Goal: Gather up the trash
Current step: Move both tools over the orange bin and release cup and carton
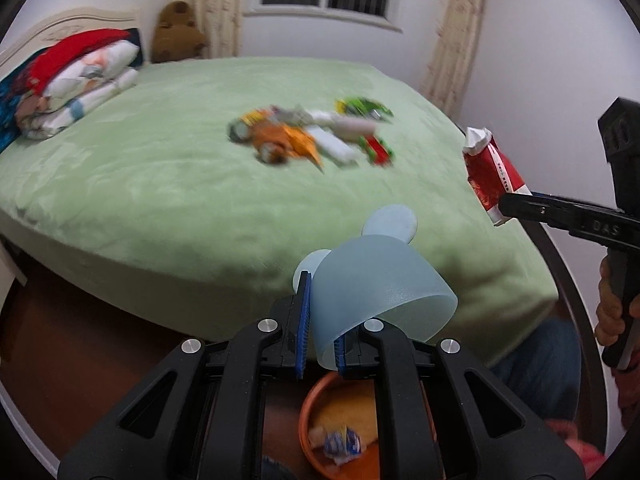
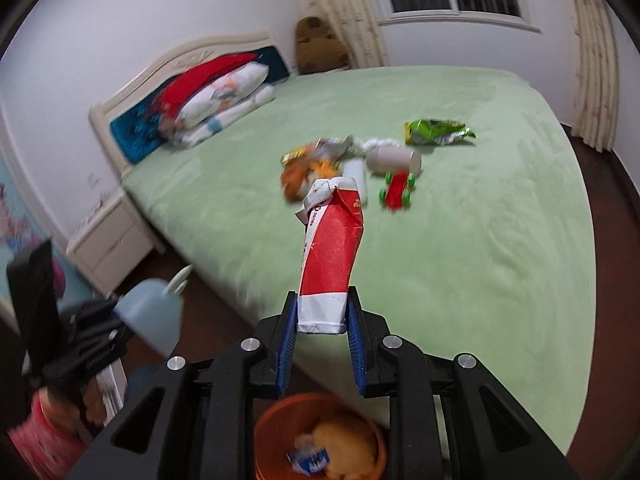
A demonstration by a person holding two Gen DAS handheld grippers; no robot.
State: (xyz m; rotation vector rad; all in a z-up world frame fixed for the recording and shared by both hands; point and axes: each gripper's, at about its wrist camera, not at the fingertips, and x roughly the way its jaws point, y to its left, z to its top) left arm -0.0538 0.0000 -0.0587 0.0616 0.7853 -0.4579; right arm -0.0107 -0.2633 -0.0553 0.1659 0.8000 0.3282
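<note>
The right gripper (image 2: 322, 322) is clamped on the white bottom end of a crushed red-and-white carton (image 2: 332, 248), which sticks out ahead of its blue pads above the near edge of the green bed (image 2: 480, 280); the left gripper (image 1: 320, 336) is closed on the rim of a pale blue plastic lid with round ears (image 1: 380, 276), held out past the bed's near edge; below both sits an orange bin (image 2: 272, 432) with a yellow lump and a blue-and-white wrapper inside, half hidden behind the gripper frames; toward the middle of the bed lies a blurred heap of trash (image 1: 312, 132), where a green snack bag (image 2: 438, 133), a grey cup (image 2: 394, 160) and a red toy car with green wheels (image 2: 398, 192) can be picked out, the orange pieces too smeared to name; folded bedding (image 2: 216, 100) rests at the headboard corner; the person's hand (image 1: 614, 312) is cut off at the frame's right edge.
</note>
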